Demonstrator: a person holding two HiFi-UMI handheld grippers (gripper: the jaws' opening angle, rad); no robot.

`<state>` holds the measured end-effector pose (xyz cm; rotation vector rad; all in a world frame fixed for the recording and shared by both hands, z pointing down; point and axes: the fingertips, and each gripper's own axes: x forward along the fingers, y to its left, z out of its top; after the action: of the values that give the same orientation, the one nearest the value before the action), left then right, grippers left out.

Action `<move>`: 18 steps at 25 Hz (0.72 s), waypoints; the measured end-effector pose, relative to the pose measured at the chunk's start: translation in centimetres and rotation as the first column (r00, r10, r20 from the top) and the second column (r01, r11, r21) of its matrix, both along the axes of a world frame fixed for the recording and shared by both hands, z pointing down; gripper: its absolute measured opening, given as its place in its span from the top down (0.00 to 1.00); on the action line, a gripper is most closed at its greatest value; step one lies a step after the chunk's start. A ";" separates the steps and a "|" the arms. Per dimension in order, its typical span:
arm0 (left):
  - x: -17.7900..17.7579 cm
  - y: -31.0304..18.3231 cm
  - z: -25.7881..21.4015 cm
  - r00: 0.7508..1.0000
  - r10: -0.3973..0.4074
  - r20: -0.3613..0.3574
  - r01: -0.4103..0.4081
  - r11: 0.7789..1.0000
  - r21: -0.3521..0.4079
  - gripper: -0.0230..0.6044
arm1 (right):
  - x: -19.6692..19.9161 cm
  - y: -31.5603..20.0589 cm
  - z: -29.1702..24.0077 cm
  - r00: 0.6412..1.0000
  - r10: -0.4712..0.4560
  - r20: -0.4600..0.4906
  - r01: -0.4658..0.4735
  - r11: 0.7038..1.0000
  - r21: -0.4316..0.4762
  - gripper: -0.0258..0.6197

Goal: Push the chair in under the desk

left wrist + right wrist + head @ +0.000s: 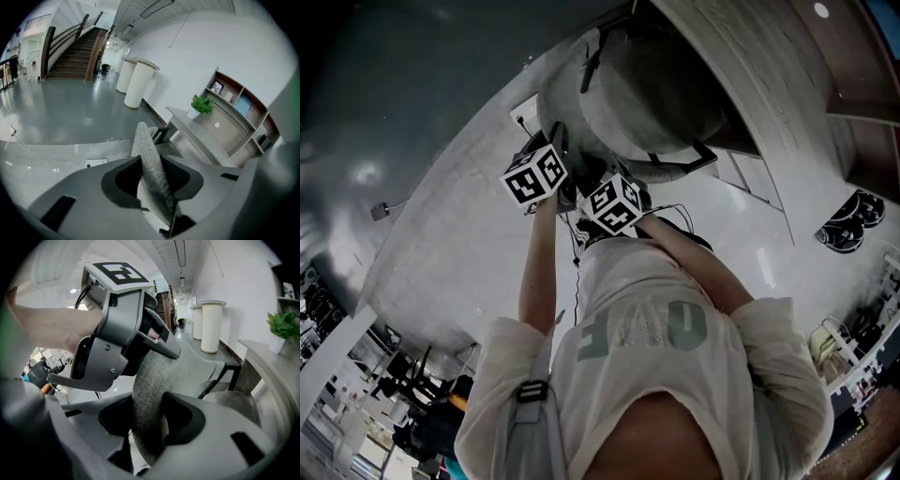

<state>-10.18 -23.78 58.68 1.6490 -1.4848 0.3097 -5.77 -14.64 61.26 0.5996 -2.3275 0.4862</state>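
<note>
Pinching the top rim of the chair (149, 154) with the left gripper (154, 178), with jaws held partway apart and both pads pressed against the grey fabric of the backrest. Gripping that same rim with the right gripper (150, 420), just beside the left one, with jaws spread a little wider around a thicker, rounded stretch of padding — pads likewise tight on the cloth.

Seen from the head view as two marker cubes side by side, almost touching, at the ends of bare forearms reaching forward from a pale shirt (647, 375). Seen from the right gripper view as the left gripper's grey body close above the backrest, with a hand (51, 324) wrapped behind it.

Standing on a glossy grey floor (61, 112), with the chair turned toward a curved pale bench (197, 129) — seat (239, 401) and black armrest (225, 376) just beside the bench's front edge. Cannot tell whether any of the seat lies beneath it.

Carrying on the bench a green potted plant (202, 104), with a curved shelf unit (243, 108) rising behind. Farther along the white wall, two white round columns (139, 84), then a dark staircase (75, 51).
</note>
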 end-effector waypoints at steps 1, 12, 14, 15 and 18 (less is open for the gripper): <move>0.0 0.0 0.0 1.000 -0.002 0.002 0.002 1.000 -0.001 0.76 | 0.0 0.0 0.0 1.000 -0.002 0.001 0.002 1.000 0.000 0.72; 0.7 -0.5 1.1 1.000 -0.008 -0.012 0.008 1.000 0.002 0.76 | 0.9 -0.6 1.0 1.000 -0.013 0.011 0.013 1.000 0.006 0.72; 1.7 -0.6 1.1 1.000 -0.011 -0.015 0.011 1.000 -0.003 0.76 | 1.8 -0.9 1.0 1.000 -0.011 0.013 0.011 1.000 0.010 0.72; 2.7 -0.8 0.9 1.000 -0.013 -0.016 0.013 1.000 -0.005 0.76 | 2.9 -1.1 0.7 1.000 -0.010 0.015 0.009 1.000 0.013 0.72; 6.2 -1.8 -0.5 1.000 -0.010 -0.001 0.010 1.000 0.007 0.76 | 6.4 -2.0 -0.2 1.000 -0.003 0.022 0.003 1.000 0.027 0.72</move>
<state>-3.98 -25.55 58.14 1.6467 -1.4950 0.2981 0.65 -16.61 61.06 0.6064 -2.3584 0.4631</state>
